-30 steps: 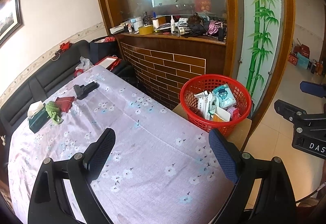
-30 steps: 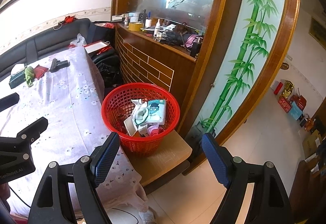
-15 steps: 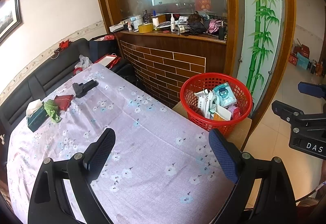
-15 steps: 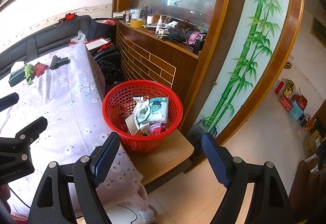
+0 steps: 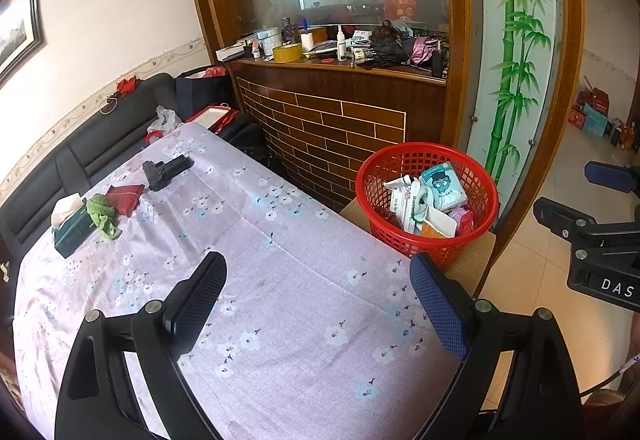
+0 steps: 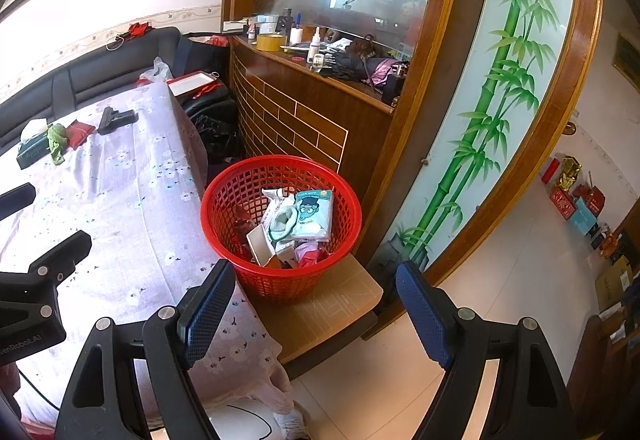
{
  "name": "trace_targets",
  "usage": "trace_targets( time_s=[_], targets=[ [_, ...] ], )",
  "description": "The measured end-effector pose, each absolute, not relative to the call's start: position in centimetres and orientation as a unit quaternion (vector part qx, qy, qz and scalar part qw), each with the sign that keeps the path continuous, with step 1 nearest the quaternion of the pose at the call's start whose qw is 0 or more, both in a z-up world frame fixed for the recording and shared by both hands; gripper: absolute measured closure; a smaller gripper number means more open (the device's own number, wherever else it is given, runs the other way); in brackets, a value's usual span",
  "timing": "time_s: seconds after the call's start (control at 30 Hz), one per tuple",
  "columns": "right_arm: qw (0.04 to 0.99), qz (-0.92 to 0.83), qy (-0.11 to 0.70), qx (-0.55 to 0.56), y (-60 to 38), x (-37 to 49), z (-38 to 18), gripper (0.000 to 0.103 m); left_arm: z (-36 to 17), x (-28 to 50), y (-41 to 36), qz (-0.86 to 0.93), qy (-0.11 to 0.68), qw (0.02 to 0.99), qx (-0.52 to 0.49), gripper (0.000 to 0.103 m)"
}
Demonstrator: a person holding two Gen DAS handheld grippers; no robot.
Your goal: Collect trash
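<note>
A red mesh basket (image 5: 476, 176) (image 6: 224, 196) stands on a low wooden stool (image 6: 340, 300) beside the table and holds several wrappers and a tissue pack (image 6: 312, 216). My left gripper (image 5: 320, 300) is open and empty above the floral tablecloth (image 5: 248, 224). My right gripper (image 6: 316, 304) is open and empty, hovering near the basket's front rim. At the table's far end lie a green tissue box (image 5: 72, 228), a green crumpled scrap (image 5: 102, 214), a red packet (image 5: 126, 196) and a black object (image 5: 164, 170).
A brick-patterned wooden counter (image 5: 340, 120) with clutter on top stands behind the basket. A black sofa (image 5: 100, 144) runs along the wall beyond the table. A bamboo-painted panel (image 6: 492, 88) and tiled floor (image 6: 520, 272) are to the right.
Both grippers drifted slightly; the scene appears a little shifted in both views. Nothing was taken hold of or let go.
</note>
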State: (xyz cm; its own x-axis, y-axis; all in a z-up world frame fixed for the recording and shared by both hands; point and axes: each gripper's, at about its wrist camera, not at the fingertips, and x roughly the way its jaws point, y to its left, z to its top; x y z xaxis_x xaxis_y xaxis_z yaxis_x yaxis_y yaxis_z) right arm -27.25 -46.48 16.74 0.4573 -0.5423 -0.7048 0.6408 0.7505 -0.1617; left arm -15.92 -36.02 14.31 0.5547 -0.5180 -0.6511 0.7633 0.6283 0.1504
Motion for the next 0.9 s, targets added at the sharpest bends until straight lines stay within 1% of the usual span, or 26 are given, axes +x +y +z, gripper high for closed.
trace_targets(
  time_s=[0.9],
  targets=[
    [0.849,-0.349,0.391,0.068,-46.63,-27.86,16.55,0.017,14.00,-16.14,-36.28,-0.378,0.288,0.854,0.213,0.011]
  ],
)
